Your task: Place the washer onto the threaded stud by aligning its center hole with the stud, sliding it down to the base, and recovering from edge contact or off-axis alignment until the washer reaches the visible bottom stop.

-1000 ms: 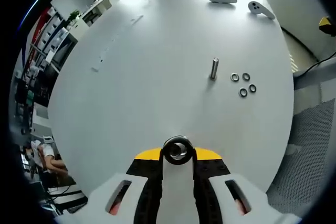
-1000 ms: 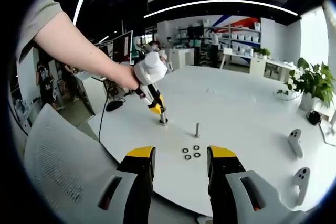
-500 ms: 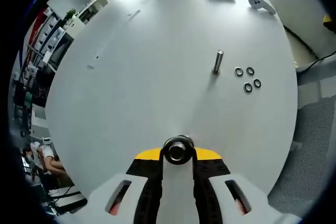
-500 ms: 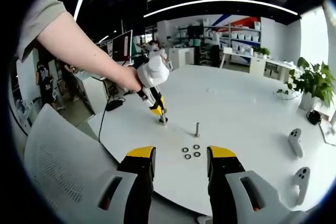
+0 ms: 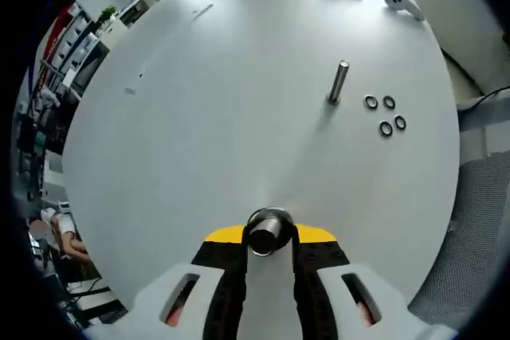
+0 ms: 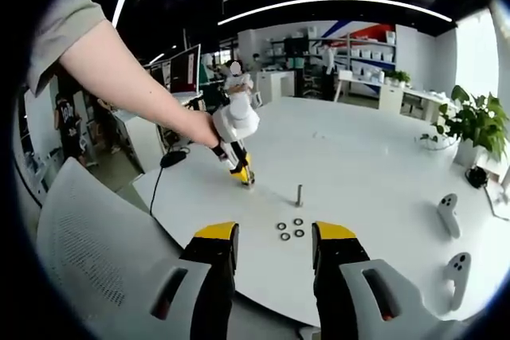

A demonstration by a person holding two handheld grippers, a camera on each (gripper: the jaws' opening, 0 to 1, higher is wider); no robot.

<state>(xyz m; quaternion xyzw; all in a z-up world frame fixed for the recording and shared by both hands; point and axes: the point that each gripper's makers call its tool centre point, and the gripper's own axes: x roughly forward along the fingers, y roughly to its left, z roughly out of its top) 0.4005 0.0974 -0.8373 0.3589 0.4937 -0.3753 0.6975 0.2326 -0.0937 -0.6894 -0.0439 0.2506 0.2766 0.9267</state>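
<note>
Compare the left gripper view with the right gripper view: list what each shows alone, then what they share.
Left gripper view alone: the small metal washer clamped edge-on between the left gripper's yellow-tipped jaws, seen close up.

Right gripper view alone: the person's bare forearm holding the left gripper over the table, the right gripper with jaws apart and nothing between them, and a leafy green plant.

Shared: the round white table, the upright threaded metal stud and four loose washers beside it.
</note>
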